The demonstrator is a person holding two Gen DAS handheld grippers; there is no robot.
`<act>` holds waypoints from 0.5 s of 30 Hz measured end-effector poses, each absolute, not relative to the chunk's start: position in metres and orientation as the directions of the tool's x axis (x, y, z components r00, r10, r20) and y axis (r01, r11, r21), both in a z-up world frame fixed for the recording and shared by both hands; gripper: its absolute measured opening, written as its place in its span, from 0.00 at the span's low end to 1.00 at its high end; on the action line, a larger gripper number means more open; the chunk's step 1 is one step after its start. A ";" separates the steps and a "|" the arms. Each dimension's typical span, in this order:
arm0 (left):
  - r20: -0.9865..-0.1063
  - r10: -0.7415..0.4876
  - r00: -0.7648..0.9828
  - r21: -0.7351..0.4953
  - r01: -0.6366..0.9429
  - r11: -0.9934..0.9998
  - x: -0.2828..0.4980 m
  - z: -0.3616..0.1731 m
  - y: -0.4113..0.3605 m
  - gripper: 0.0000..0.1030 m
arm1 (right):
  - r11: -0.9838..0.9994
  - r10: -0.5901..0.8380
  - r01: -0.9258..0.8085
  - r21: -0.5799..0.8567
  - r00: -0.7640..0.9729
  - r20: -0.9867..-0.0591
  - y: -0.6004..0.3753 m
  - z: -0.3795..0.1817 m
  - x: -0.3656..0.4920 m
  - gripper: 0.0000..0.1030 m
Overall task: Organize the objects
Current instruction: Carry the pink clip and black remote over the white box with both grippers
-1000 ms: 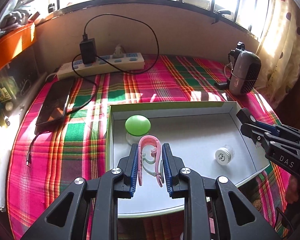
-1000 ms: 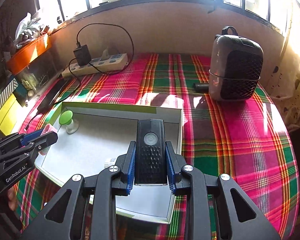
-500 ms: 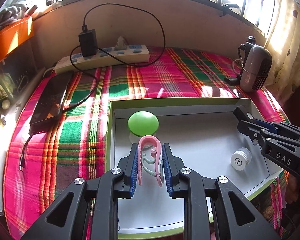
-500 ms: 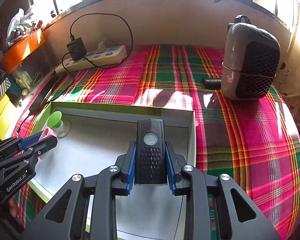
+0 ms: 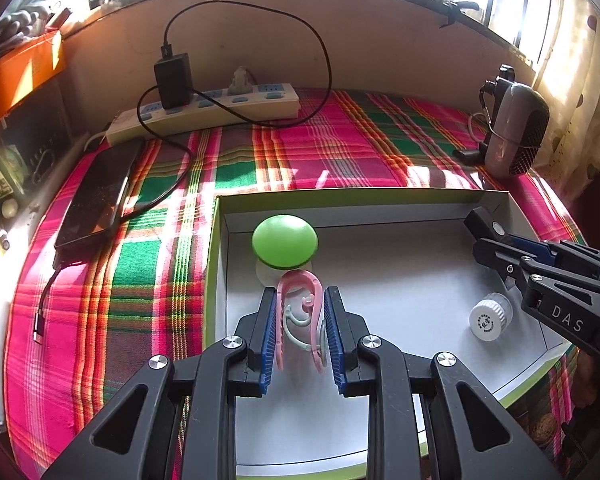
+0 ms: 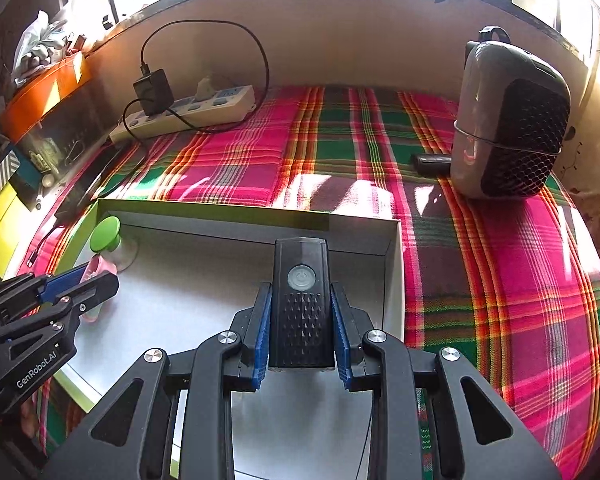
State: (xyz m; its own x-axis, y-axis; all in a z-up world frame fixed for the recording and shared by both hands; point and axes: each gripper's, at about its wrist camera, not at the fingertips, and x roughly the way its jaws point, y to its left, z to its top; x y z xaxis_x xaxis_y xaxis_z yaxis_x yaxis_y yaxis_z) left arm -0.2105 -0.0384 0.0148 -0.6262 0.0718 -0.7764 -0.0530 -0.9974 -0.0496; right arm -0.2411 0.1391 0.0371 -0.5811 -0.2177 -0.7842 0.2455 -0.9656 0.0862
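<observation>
Both grippers had advanced farther over the white tray (image 5: 420, 216). Left gripper (image 5: 299, 328), marked "GenRobot.AI", clasped the pink clip (image 5: 300, 284); right gripper (image 6: 301, 334), marked "DAS", clamped the black device (image 6: 301, 300) above the tray.

Pink clip (image 5: 299, 312) in left claw (image 5: 299, 330)

green knob's base (image 5: 269, 272) partly behind pink clip (image 5: 300, 312), white cap's print (image 5: 485, 323) unreadable
</observation>
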 end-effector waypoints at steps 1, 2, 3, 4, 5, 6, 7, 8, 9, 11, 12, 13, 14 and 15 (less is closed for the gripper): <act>-0.776 0.071 -0.626 -0.048 -0.053 -0.997 -0.211 0.015 -0.039 0.20 | -0.966 -0.216 0.245 0.084 -0.581 -0.785 0.139 0.037 -0.241 0.27; -0.777 0.070 -0.626 -0.047 -0.053 -0.997 -0.211 0.015 -0.038 0.21 | -0.966 -0.213 0.245 0.081 -0.582 -0.785 0.138 0.037 -0.241 0.27; -0.777 0.070 -0.626 -0.049 -0.051 -0.998 -0.211 0.015 -0.039 0.21 | -0.967 -0.211 0.244 0.078 -0.583 -0.785 0.138 0.037 -0.241 0.27; -0.777 0.069 -0.626 -0.049 -0.050 -0.998 -0.211 0.015 -0.039 0.21 | -0.967 -0.209 0.244 0.076 -0.584 -0.784 0.138 0.037 -0.241 0.27; -0.778 0.068 -0.625 -0.046 -0.050 -0.998 -0.211 0.015 -0.038 0.21 | -0.967 -0.209 0.244 0.076 -0.584 -0.784 0.138 0.037 -0.241 0.27; -0.779 0.066 -0.624 -0.045 -0.050 -0.998 -0.212 0.015 -0.038 0.21 | -0.967 -0.207 0.245 0.073 -0.584 -0.785 0.137 0.037 -0.241 0.27; -0.779 0.064 -0.624 -0.042 -0.049 -0.998 -0.212 0.015 -0.038 0.21 | -0.966 -0.207 0.247 0.071 -0.584 -0.785 0.137 0.037 -0.241 0.27; -0.779 0.061 -0.624 -0.039 -0.049 -0.998 -0.212 0.015 -0.038 0.21 | -0.966 -0.208 0.249 0.071 -0.583 -0.785 0.136 0.037 -0.241 0.27; -0.779 0.059 -0.624 -0.036 -0.049 -0.998 -0.212 0.015 -0.037 0.21 | -0.966 -0.208 0.250 0.070 -0.583 -0.785 0.136 0.036 -0.241 0.27; -0.780 0.058 -0.623 -0.035 -0.050 -0.998 -0.212 0.014 -0.037 0.21 | -0.966 -0.204 0.250 0.065 -0.583 -0.786 0.135 0.036 -0.241 0.27; -0.780 0.058 -0.623 -0.036 -0.049 -0.998 -0.212 0.014 -0.037 0.21 | -0.966 -0.203 0.251 0.064 -0.583 -0.786 0.135 0.036 -0.241 0.27; -0.780 0.058 -0.623 -0.035 -0.048 -0.998 -0.212 0.014 -0.037 0.21 | -0.966 -0.202 0.250 0.063 -0.584 -0.786 0.135 0.036 -0.241 0.27; -0.780 0.058 -0.623 -0.035 -0.049 -0.998 -0.212 0.014 -0.037 0.21 | -0.966 -0.202 0.251 0.062 -0.584 -0.786 0.135 0.036 -0.241 0.27; -0.780 0.057 -0.623 -0.034 -0.049 -0.998 -0.212 0.014 -0.037 0.21 | -0.966 -0.202 0.250 0.063 -0.584 -0.786 0.135 0.036 -0.241 0.27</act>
